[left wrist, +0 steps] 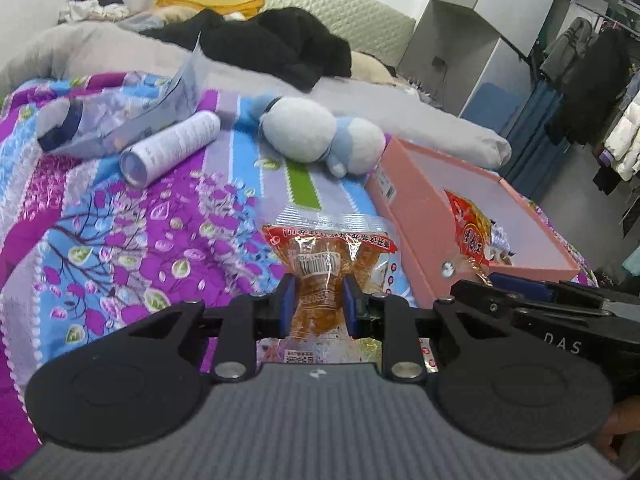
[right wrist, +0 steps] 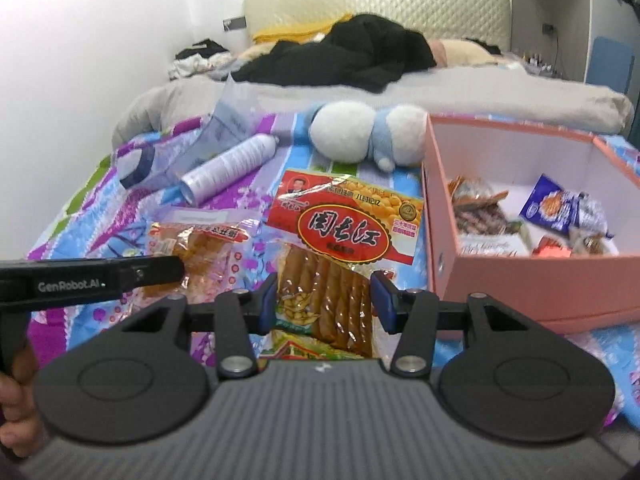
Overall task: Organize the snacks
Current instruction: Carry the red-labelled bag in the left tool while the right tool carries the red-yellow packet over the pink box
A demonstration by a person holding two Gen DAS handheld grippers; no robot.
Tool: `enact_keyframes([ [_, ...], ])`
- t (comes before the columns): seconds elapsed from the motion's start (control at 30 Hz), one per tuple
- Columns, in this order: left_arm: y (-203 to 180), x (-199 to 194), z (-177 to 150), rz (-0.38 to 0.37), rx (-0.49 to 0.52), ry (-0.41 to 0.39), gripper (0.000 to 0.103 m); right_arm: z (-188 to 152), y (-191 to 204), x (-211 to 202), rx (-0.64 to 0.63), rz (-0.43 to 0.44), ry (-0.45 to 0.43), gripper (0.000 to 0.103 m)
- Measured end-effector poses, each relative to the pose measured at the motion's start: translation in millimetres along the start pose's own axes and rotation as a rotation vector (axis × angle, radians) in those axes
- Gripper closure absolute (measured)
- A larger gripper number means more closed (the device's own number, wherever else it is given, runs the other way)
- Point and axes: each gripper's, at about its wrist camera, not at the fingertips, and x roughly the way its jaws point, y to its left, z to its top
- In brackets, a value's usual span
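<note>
- Left wrist: left gripper [left wrist: 318, 304] jaws pinched narrow on small pack [left wrist: 320, 276]; film bulges between the pads, so grip looks firm; pack at or just above the quilt [left wrist: 120, 216], can't tell which
- Right wrist: right gripper [right wrist: 323, 300] jaws wider, straddling the tail of big pack [right wrist: 332, 248]; pads at its edges, can't tell if they bite; pack lies flat on the quilt
- Box [left wrist: 416, 208] just right of both packs, open top, snacks already inside; likely the drop target, so each gripper takes one pack
- Mid: tube [right wrist: 228, 168] and foil bag [right wrist: 216, 136] lie left, plush [right wrist: 360, 132] behind the packs; not snacks by the look, probably left alone
- Far: black clothes [right wrist: 352, 56] on the bed by the headboard
</note>
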Motion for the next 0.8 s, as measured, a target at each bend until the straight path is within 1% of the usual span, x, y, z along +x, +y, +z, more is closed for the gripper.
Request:
enact_keyframes([
  [0.17, -20.8, -0.9, 6.5, -0.028, 0.015, -0.013, 0.075, 7.3, -8.7, -16.7, -0.016, -0.02, -0.038, 0.053],
  [0.5, -71.4, 21.3, 28.0, -0.139, 0.065, 0.002, 0.075, 13.8, -41.0, -35.1, 0.011, -0.089, -0.09, 0.053],
  [0.67, -98.9, 37.6, 52.7, -0.181, 0.112, -0.009, 0.075, 27.3, -67.4, -38.9, 0.013, -0.15, -0.139, 0.053],
  [0.8, -117.8, 53.8, 85.1, -0.231, 0.102, -0.013, 0.075, 46.8, -90.0, -39.5, 0.021, -0.2, -0.188, 0.053],
])
